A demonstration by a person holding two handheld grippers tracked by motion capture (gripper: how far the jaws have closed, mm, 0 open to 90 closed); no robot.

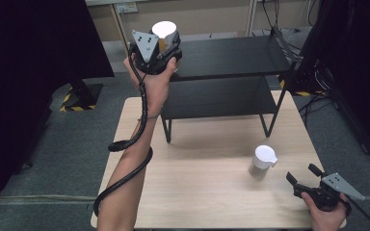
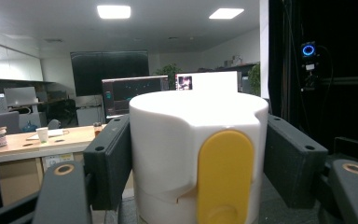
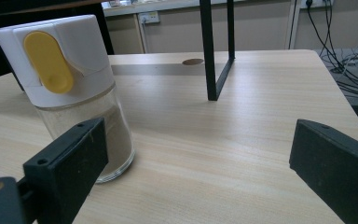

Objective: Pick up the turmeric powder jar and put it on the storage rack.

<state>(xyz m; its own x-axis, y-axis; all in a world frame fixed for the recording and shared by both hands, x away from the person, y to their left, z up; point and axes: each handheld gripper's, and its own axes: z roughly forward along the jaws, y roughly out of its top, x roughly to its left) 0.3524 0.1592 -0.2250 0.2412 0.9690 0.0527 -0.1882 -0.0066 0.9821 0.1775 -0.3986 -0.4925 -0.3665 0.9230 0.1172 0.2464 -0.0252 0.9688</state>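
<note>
My left gripper (image 1: 167, 42) is raised at the top left corner of the black two-tier shelf (image 1: 231, 57), shut on a spice jar (image 1: 164, 29) with a white lid. In the left gripper view both black pads press the sides of that jar's lid (image 2: 168, 140), which has a yellow flip tab (image 2: 224, 177). A second jar (image 1: 262, 162) of the same kind, with pale powder inside, stands on the wooden table (image 1: 197, 178) at the right. My right gripper (image 1: 302, 173) rests just right of it, open. In the right gripper view this jar (image 3: 70, 88) stands by the left jaw, apart from it.
The shelf stands on the far half of the table, its front leg (image 3: 216, 51) ahead of the right gripper. A black cable (image 1: 125, 159) trails along the left forearm. Dark curtains flank both sides, and loose cables (image 1: 313, 101) lie on the floor at right.
</note>
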